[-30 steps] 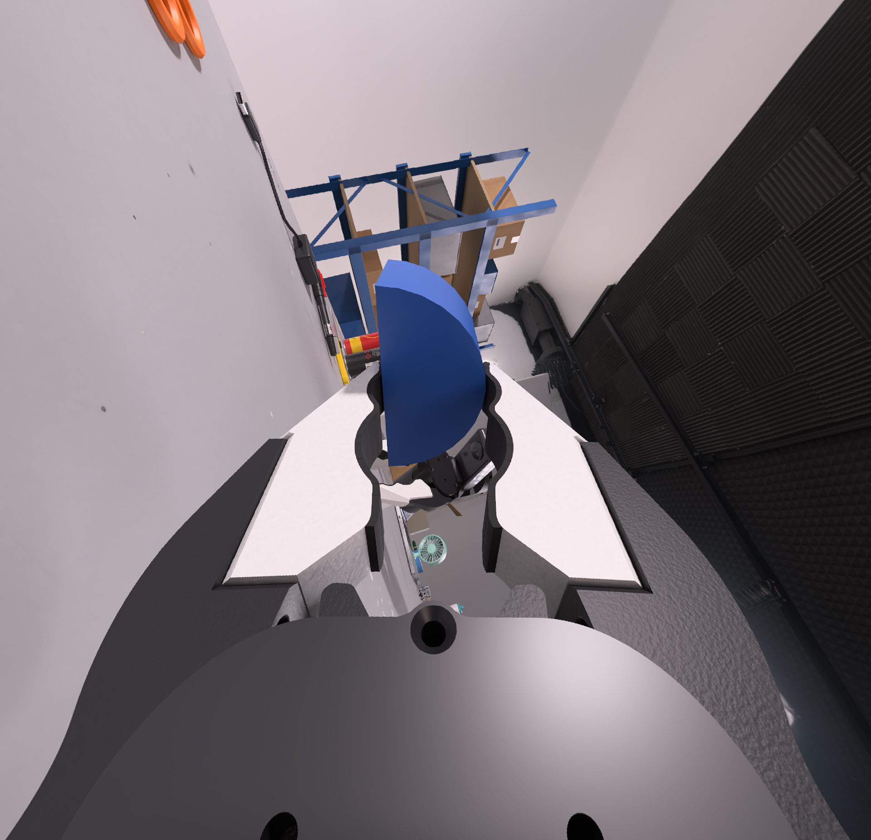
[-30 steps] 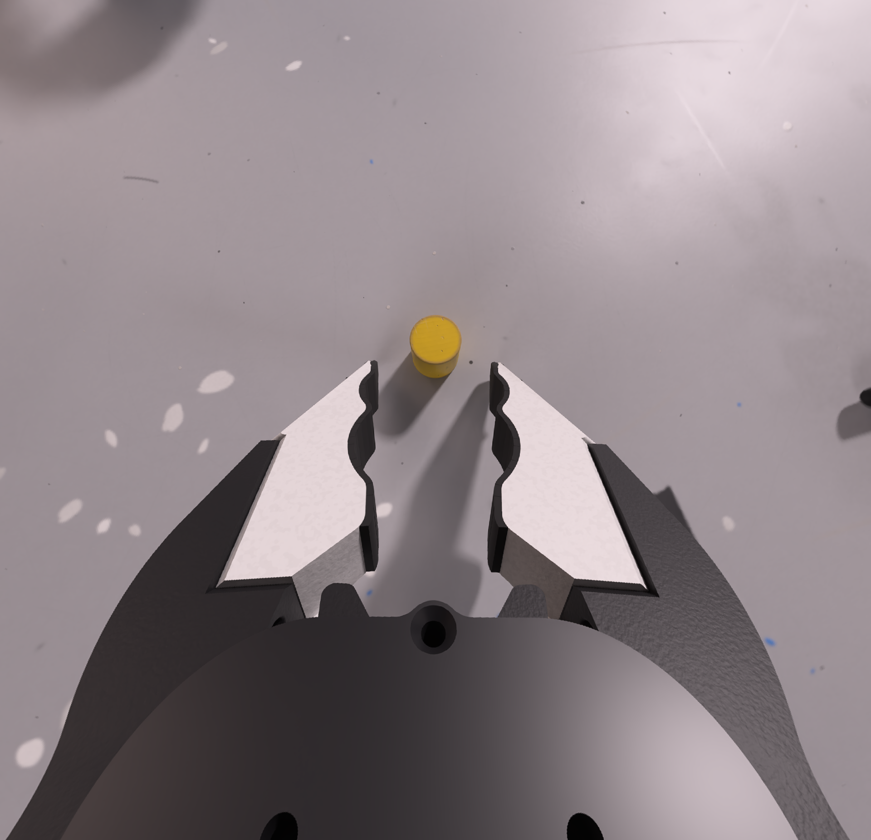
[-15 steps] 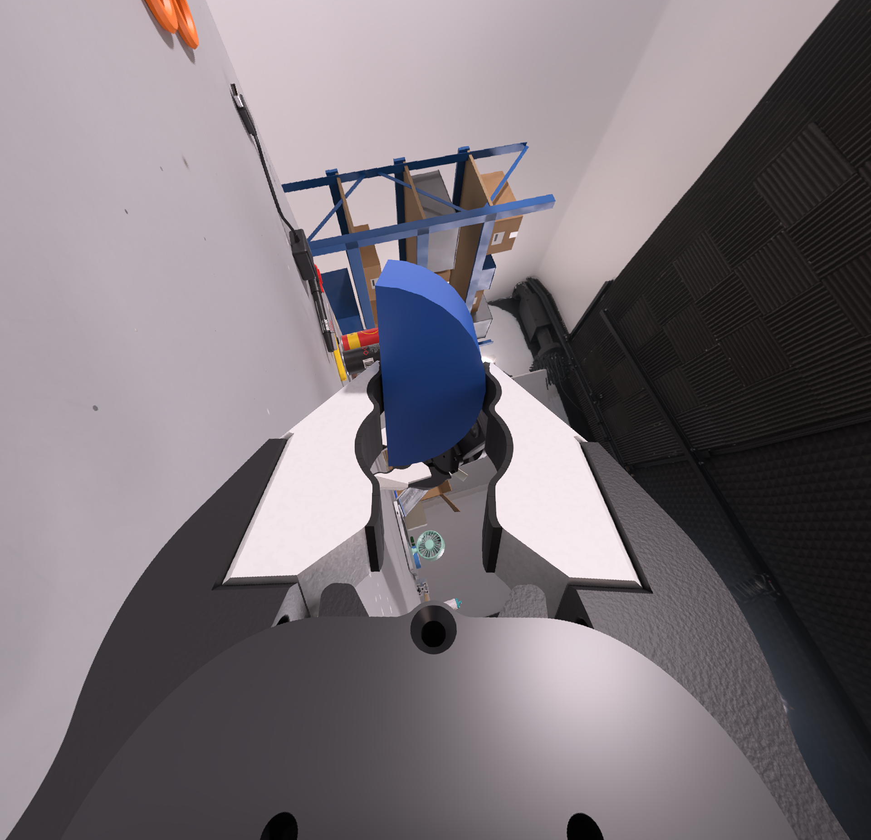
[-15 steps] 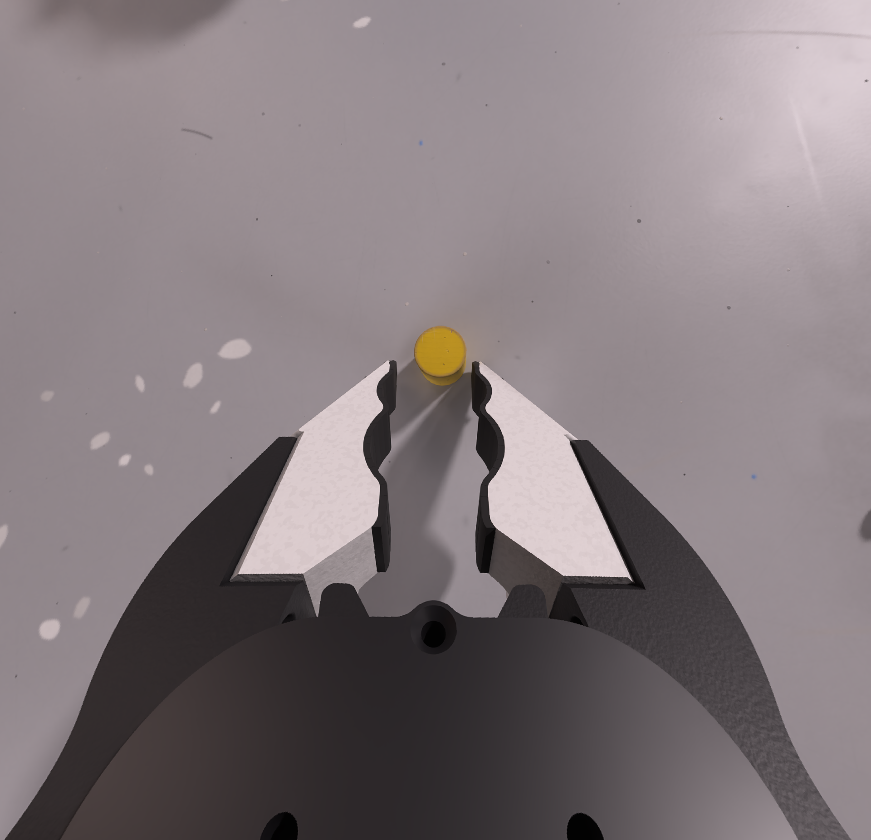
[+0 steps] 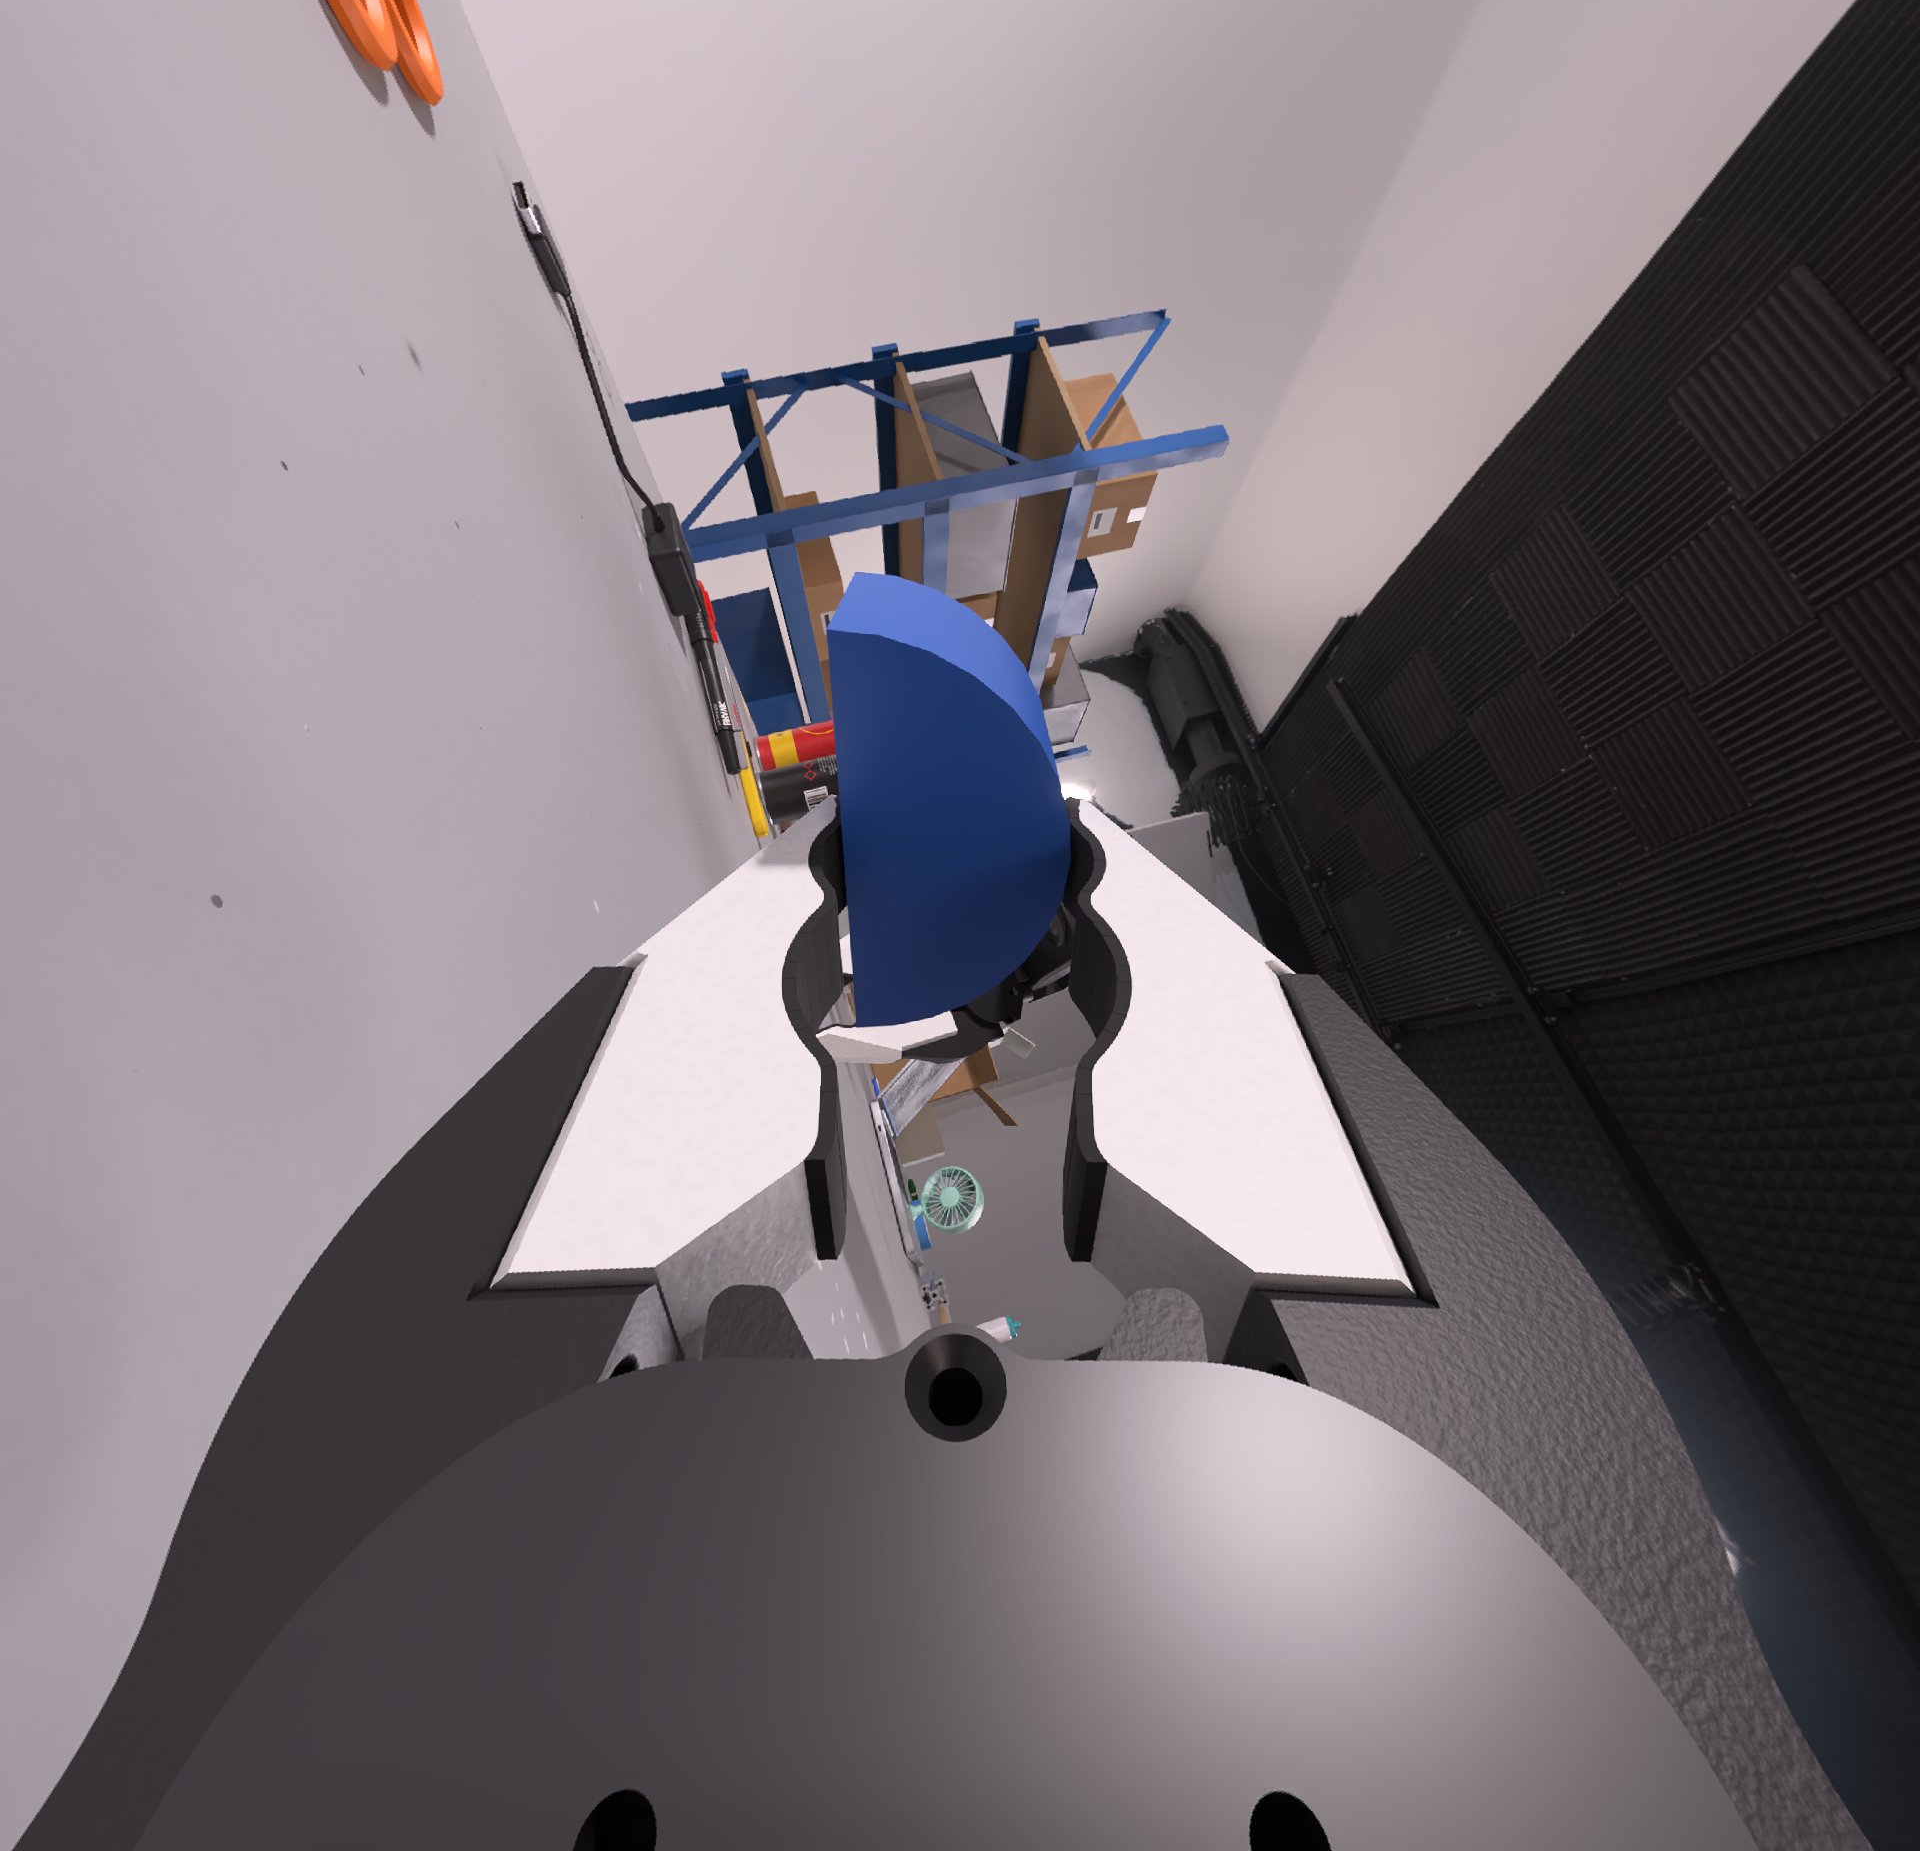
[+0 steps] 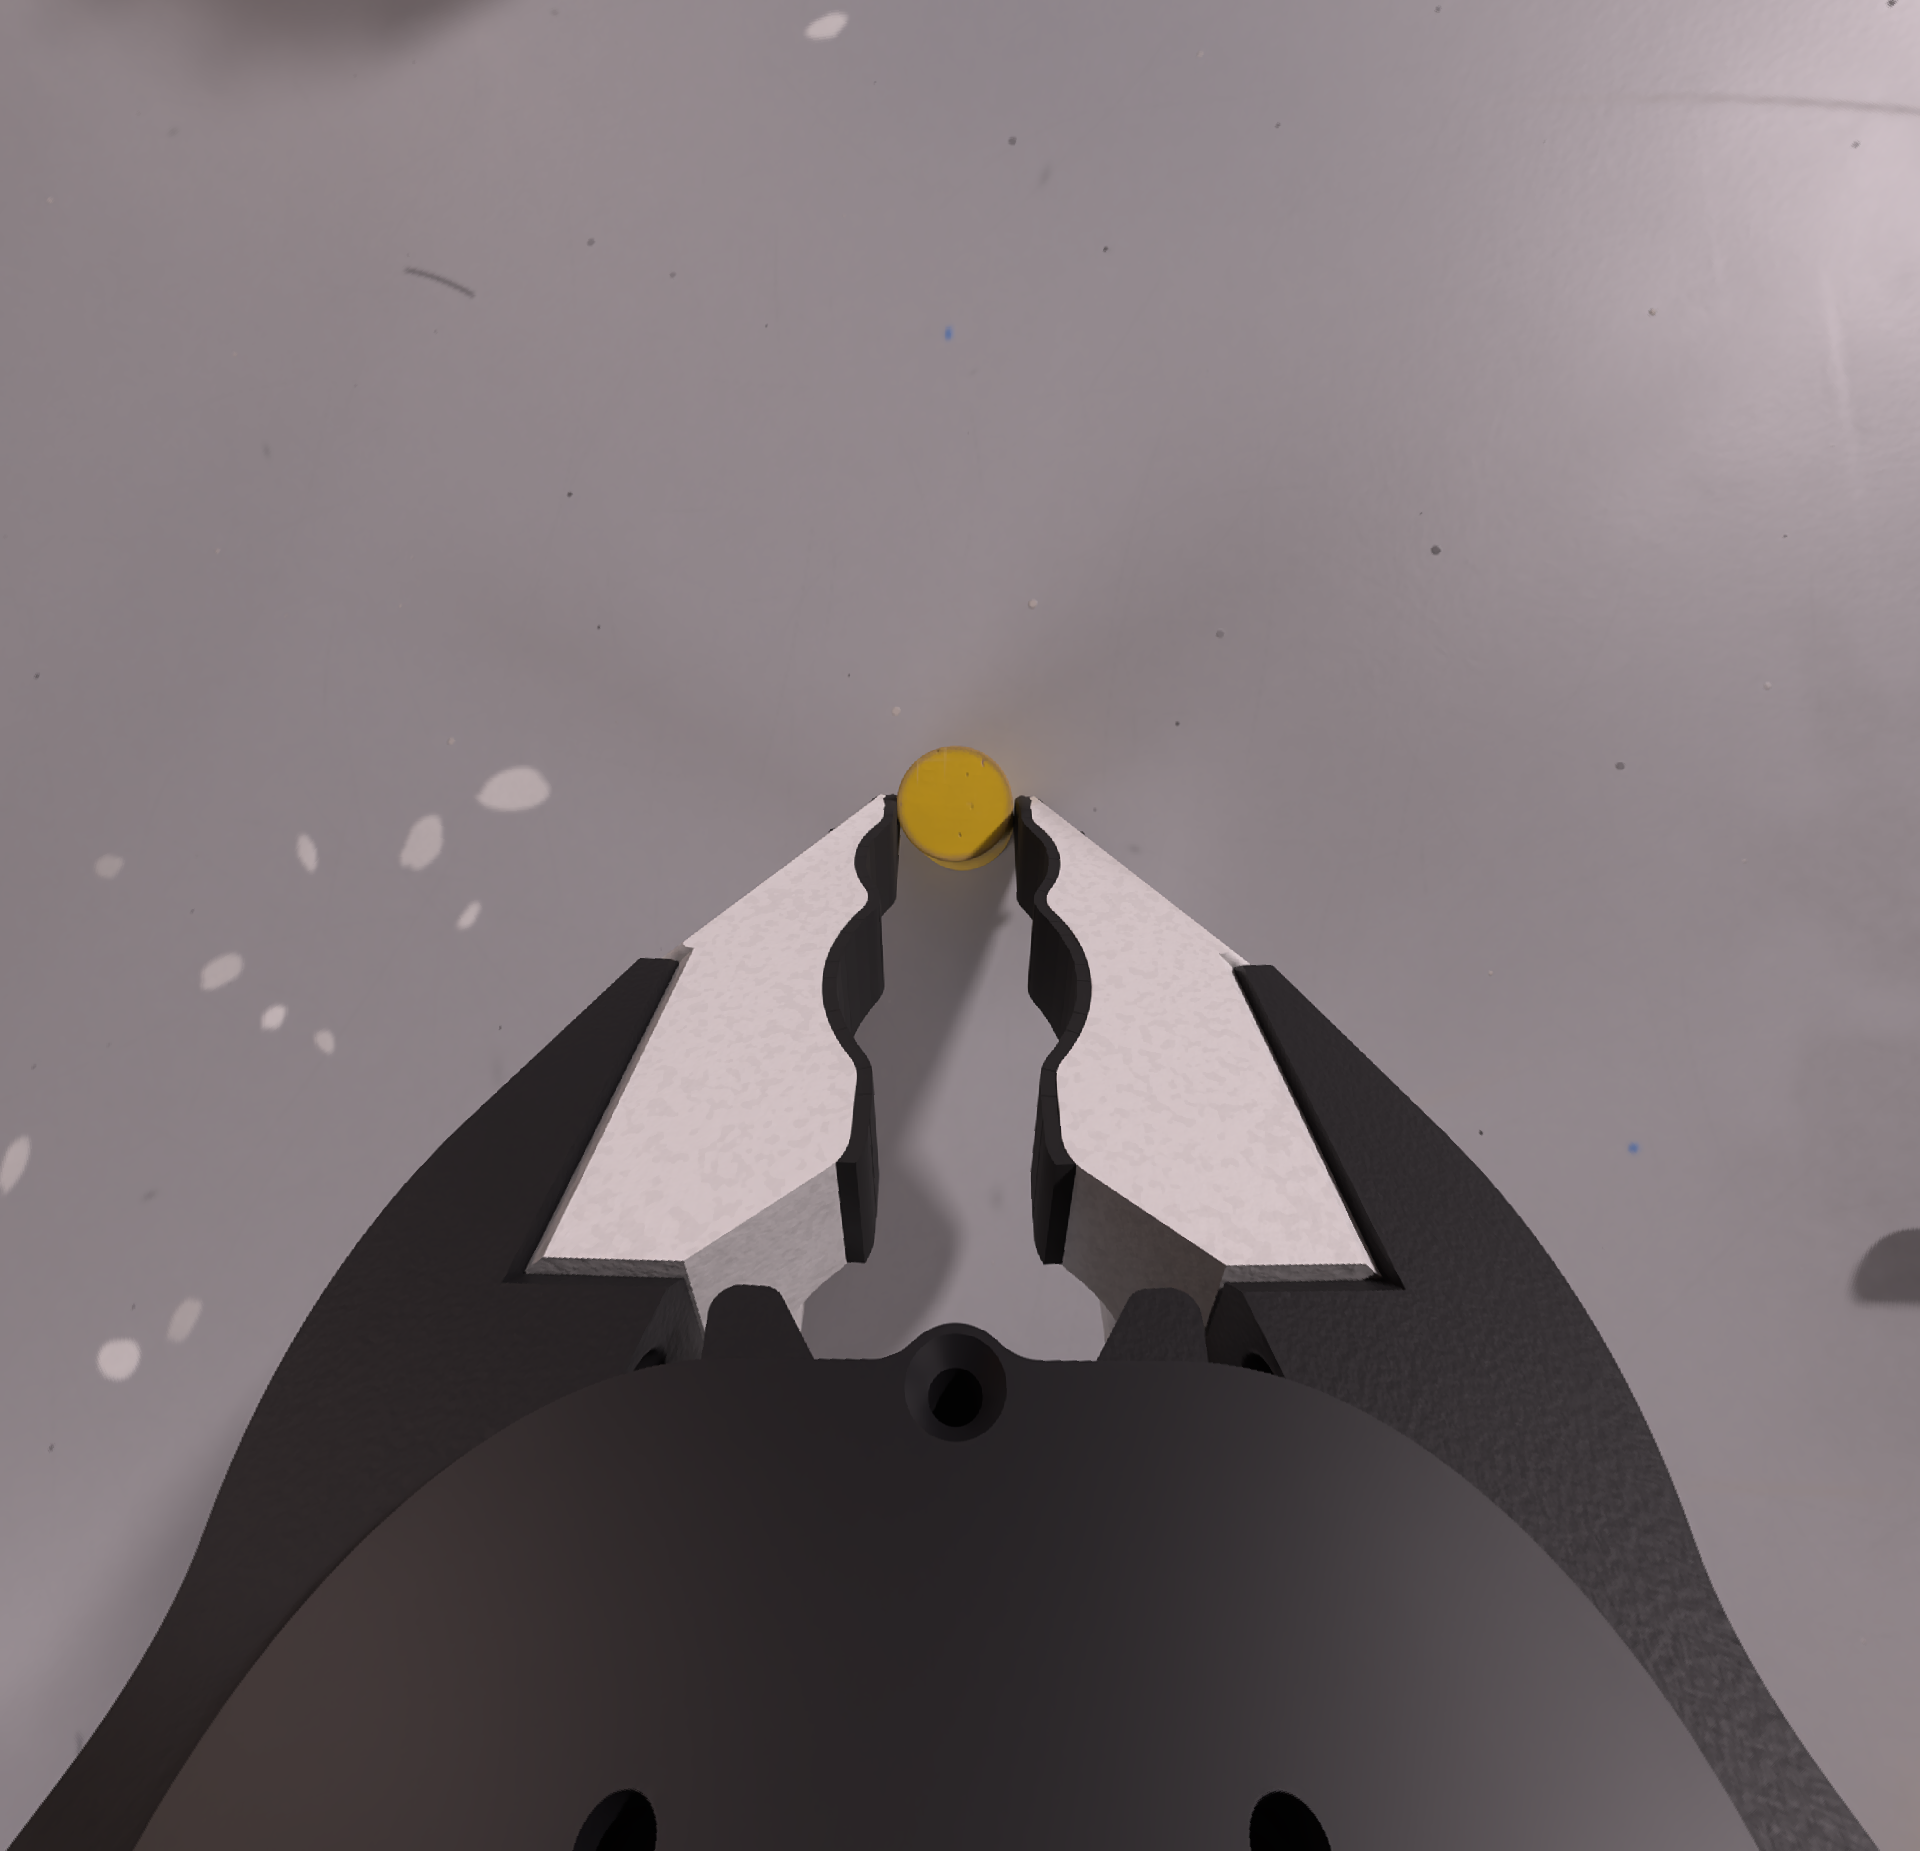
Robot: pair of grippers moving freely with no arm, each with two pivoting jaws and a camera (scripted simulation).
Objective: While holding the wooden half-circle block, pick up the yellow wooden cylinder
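The yellow wooden cylinder [image 6: 954,806] stands upright on the desk [image 6: 1351,399] at frame centre, its axis toward the camera, pinched at the very tips of the right gripper [image 6: 954,814], whose fingers [image 6: 1122,980] touch both its sides, while the left gripper [image 5: 951,835] clamps the blue half-circle block [image 5: 940,814].

Left tongs [image 5: 951,845] clamped on their load – right tongs [image 6: 954,814] pointing downward, tips pinched tight on theirs.

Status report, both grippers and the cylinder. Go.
Left gripper shut on blue half-circle block, held aloft. Right gripper fingertips at both sides of yellow cylinder, cylinder upright on grey surface. Nothing in the way.
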